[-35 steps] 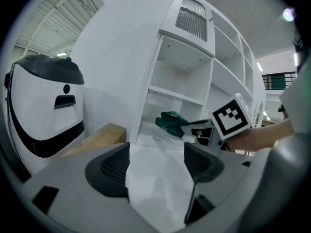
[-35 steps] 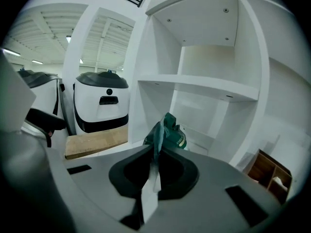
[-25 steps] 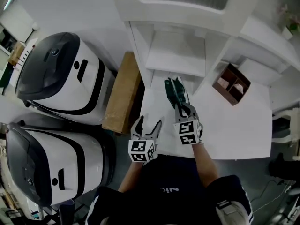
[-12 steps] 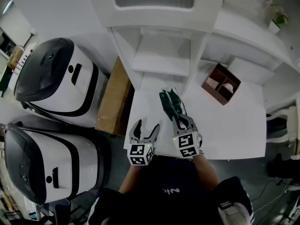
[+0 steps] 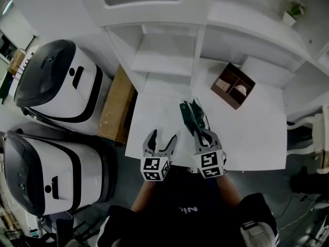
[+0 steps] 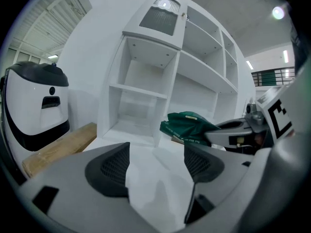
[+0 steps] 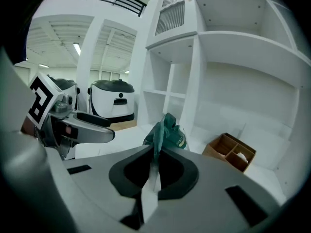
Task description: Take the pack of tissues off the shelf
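The right gripper point(image 5: 201, 133) is clenched on the pack of tissues point(image 5: 191, 115) – in the right gripper view its jaws are pinched together on a thin edge of the green wrapper, and the rest of the pack point(image 7: 166, 129) sticks out ahead of them. From the head view the pack hangs over the white bench point(image 5: 252, 138), in front of the shelf point(image 5: 164, 60) and apart from it, with no part of it inside a compartment. The left gripper point(image 5: 162, 140) is released, with its jaws spread and only the bare bench top showing between them. It sits just beside the right one.

The main part of the task, getting the pack off the shelf, looks done. What seems left is little – carrying it clear or setting it down on the bench, away from the brown divided box point(image 5: 232, 85).
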